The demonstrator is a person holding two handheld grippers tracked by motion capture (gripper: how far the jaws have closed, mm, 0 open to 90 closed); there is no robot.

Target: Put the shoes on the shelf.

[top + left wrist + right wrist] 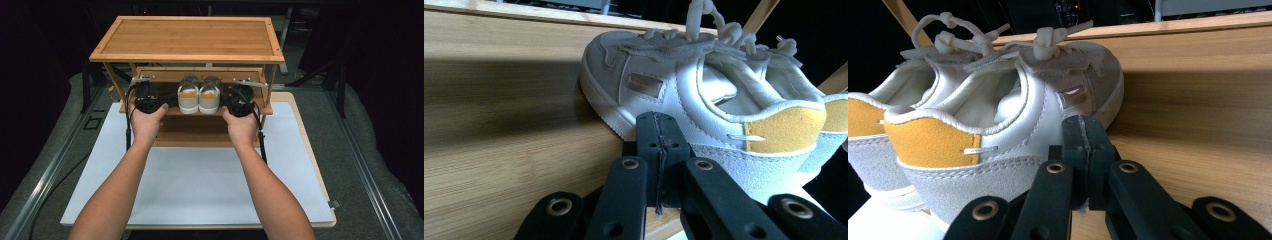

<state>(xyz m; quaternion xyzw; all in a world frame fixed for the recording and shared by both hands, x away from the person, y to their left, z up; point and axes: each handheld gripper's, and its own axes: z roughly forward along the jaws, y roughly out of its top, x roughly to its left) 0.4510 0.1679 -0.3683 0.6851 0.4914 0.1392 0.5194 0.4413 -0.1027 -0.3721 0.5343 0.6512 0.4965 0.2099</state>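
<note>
Shoes (199,97): a white pair with yellow heel tabs, side by side on the middle shelf (170,111) of a wooden rack (187,40), heels facing near. They're probably light, with soft uppers and stiff soles, so I'd squeeze them together from the outer sides. The left gripper (658,150) and right gripper (1084,150) both have their jaws pressed together, empty, just outside each shoe. The top shelf hangs low overhead, so there's little lifting room; the white mat (200,185) nearby gives open space.
</note>
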